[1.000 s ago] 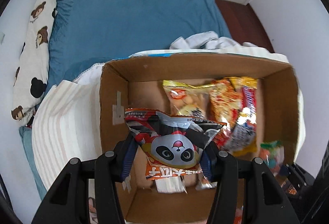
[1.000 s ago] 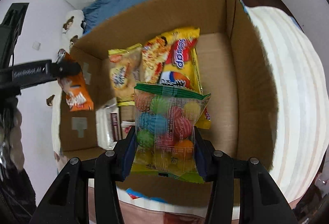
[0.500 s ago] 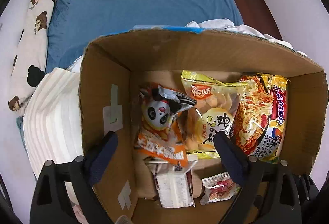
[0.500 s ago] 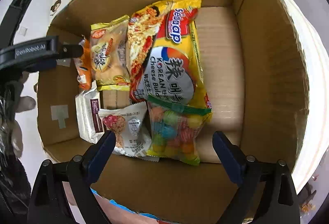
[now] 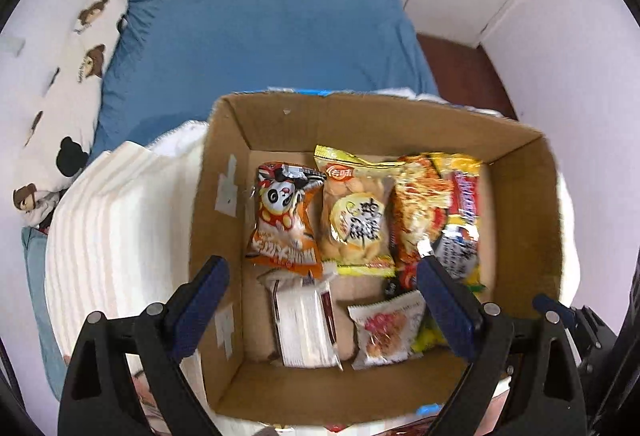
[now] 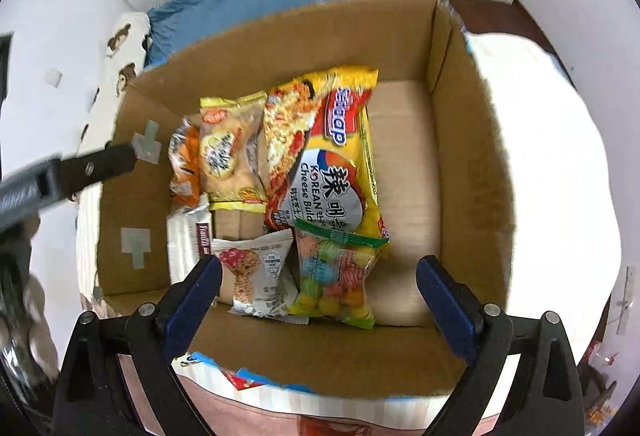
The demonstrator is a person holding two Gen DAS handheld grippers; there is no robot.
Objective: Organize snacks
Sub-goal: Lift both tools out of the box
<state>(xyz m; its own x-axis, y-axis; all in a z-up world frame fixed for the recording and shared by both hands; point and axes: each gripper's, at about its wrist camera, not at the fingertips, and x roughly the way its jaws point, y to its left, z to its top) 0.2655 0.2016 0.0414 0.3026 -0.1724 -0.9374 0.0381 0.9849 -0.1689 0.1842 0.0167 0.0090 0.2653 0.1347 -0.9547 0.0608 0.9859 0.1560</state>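
1. Since your left gripper and right gripper both point steeply down over the cardboard box, you get a clean look straight into it. Both sets of jaws have just been opening and now stand wide, with nothing between them or pressed by the pads.
2. That reads to me like a drop-off. The panda bag lies flat at the box's left side, and the candy ball bag sits by the near wall, overlapping the bottom end of the noodle pack.
3. Placement makes sense so far. The longer packs lie side by side along the far part of the floor: panda bag, yellow cracker bag, then the noodle pack.
4. The shorter stuff fills the near row: white vanilla packet, small white packet and the candy ball bag. Everything's flat, nothing on end, so it packs tight.
5. A bare strip of floor remains along the right wall, so I'd guess that's where more goes.
6. Count: one box, six snack packets inside (one of each kind), two grippers.
7. Box itself sits on a striped blanket on the bed, so it may wobble if you bump a wall.
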